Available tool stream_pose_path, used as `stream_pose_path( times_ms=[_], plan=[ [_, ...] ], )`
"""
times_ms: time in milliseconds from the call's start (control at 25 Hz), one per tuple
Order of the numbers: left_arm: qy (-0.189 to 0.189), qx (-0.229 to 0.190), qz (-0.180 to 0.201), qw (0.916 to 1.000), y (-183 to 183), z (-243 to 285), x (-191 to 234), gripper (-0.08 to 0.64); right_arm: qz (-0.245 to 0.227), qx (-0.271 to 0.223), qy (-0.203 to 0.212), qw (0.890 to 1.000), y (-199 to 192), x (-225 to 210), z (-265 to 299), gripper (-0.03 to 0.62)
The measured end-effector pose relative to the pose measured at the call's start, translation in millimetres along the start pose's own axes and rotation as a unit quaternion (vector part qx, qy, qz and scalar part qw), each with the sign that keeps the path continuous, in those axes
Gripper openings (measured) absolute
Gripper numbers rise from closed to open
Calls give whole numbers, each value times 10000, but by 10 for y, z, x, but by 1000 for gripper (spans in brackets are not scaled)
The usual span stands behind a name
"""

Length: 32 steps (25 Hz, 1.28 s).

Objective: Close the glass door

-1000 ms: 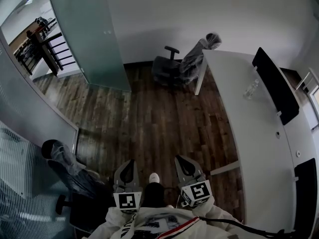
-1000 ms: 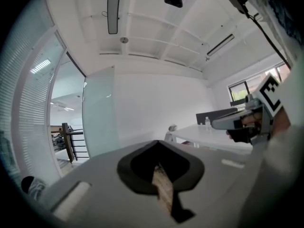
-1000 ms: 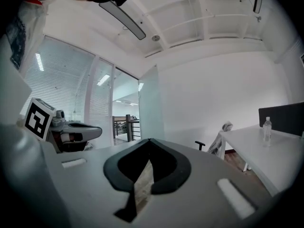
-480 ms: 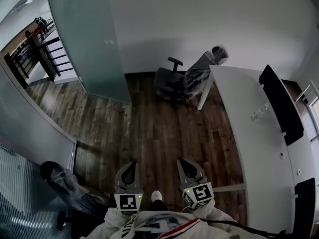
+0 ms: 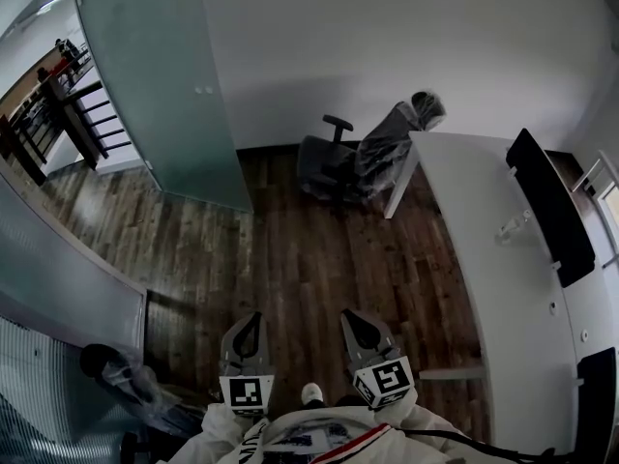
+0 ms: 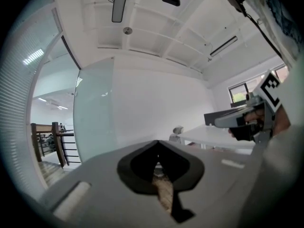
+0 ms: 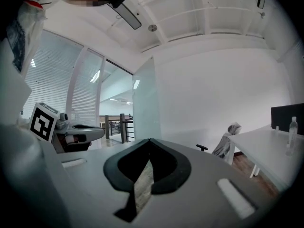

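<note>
Frosted glass door (image 5: 160,85) stands open ahead and to the left of my left claw (image 5: 248,329) and right claw (image 5: 356,329), both pinched shut on nothing above the wooden floor (image 5: 309,249).

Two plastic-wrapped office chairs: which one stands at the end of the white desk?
The dark swivel chair across the room, right beside the long white desk; the other chair sits at the head view's lower left edge.
</note>
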<state>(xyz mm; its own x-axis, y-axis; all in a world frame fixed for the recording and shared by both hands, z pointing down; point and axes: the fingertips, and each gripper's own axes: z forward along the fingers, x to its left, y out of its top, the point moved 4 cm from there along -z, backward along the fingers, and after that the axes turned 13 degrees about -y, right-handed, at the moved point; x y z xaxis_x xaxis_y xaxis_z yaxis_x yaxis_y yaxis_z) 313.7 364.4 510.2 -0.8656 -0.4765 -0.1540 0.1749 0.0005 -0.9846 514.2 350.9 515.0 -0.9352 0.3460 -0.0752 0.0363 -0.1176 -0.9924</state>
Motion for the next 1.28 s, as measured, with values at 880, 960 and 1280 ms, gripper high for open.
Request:
stream_pose_path(
  times_ms=[880, 960, 1280],
  plan=[
    [423, 355, -69, 9984, -196, 1143, 484, 2, 244, 145, 282, 9992, 11, -666, 1325, 8],
    [392, 374, 3, 9985, -112, 1388, 526, 2, 283, 121, 307, 9991, 63, -809, 1537, 7],
    [642, 465, -8, 9969, -38, 2134, 672, 2, 405, 207, 562, 9974, 123, -1282, 2226, 8]
  ],
)
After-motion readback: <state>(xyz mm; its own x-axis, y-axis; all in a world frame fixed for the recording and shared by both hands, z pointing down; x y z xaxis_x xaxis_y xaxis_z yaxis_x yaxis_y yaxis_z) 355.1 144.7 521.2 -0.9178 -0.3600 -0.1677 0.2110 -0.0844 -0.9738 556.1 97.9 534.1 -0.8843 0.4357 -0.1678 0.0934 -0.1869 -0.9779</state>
